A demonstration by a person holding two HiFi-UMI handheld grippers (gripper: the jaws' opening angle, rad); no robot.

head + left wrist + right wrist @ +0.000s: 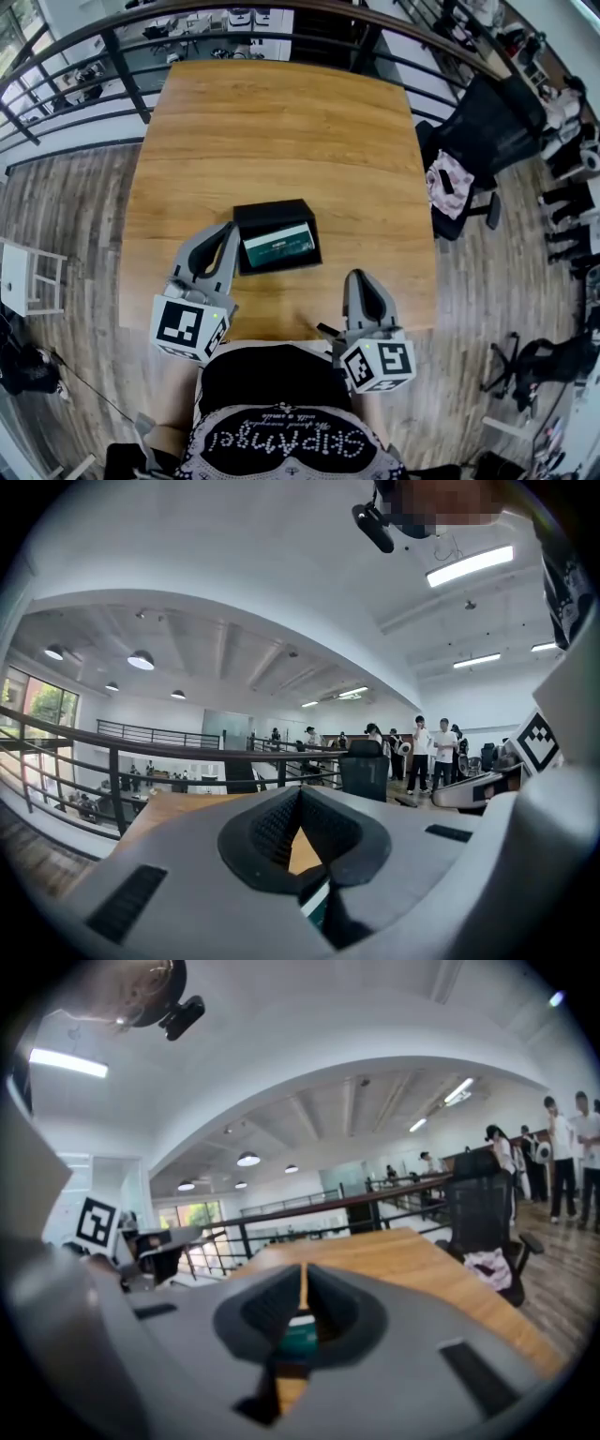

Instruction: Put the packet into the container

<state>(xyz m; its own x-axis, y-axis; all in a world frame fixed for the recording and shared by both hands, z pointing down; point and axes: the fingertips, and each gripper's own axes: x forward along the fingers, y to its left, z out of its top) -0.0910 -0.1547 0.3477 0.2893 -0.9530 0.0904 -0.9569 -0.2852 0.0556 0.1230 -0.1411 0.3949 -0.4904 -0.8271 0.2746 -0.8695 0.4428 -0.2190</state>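
Observation:
A black open container (272, 209) sits on the wooden table (281, 122), near its front edge. A green and white packet (278, 244) lies flat inside it. My left gripper (228, 230) hovers at the container's left rim, shut, with nothing between its jaws. In the left gripper view, the gripper (299, 794) points level over the table, and an edge of the packet (314, 907) shows below the jaws. My right gripper (359, 277) is right of the container, over the table's front edge, shut and empty. In the right gripper view, the packet (302, 1335) shows through the jaws' lower gap.
A black office chair (478, 141) with a pink cloth (453, 183) on its seat stands at the table's right side. A dark railing (94, 47) runs behind and left of the table. A white stool (33, 277) is on the floor at left.

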